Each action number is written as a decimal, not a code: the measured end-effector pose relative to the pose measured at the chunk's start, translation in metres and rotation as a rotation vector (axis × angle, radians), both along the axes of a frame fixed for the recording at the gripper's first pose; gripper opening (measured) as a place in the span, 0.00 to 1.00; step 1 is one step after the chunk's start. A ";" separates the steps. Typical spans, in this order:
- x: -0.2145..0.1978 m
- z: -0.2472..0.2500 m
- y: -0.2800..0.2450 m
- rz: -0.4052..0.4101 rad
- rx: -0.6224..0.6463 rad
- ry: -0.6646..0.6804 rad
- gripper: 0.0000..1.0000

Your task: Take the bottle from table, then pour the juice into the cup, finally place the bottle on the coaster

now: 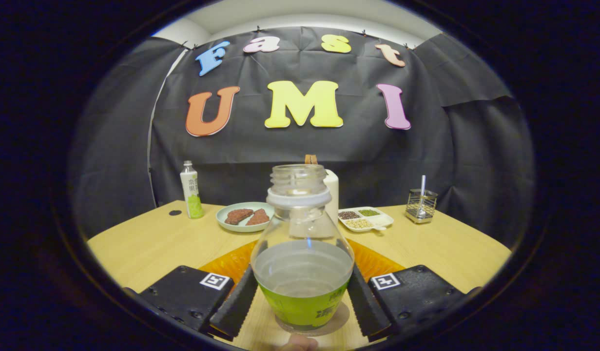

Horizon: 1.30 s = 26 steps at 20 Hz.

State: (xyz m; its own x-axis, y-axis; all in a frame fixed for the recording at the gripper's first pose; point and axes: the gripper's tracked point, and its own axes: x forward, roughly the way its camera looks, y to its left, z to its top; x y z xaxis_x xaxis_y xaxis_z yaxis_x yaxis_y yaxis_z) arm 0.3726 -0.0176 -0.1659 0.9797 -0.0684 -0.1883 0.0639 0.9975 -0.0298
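Right up close, the gripper (302, 304) has its two fingers (236, 304) pressed against either side of the bottle (302, 263), clamped on its lower body where a green label wraps round it; the bottle stands upright between them, cap off, open neck on top, a clear liquid sitting roughly halfway up the glassy body. Its base looks to be resting on the wooden table (148, 243), just in front of an orange coaster (373, 261) that peeks out behind it on both sides. Further back on the table, a pale green plate (226, 212) carries two brown pieces, and to the right of it a white divided tray (380, 220) holds beans or grains in separate sections. A white container (332, 195) stands directly behind the bottle's neck, mostly hidden. Off to the far left there's a second, slim bottle (191, 191) with a white and green label, and far right a small wire holder (420, 205) with a straw upright in it
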 end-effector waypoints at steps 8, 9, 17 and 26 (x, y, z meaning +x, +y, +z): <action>-0.035 0.023 0.009 -0.002 -0.043 -0.027 0.98; -0.044 0.029 0.012 0.006 -0.051 -0.053 0.98; -0.121 0.045 0.013 -0.024 -0.184 -0.043 0.99; -0.197 0.030 0.018 -0.071 -0.246 -0.024 1.00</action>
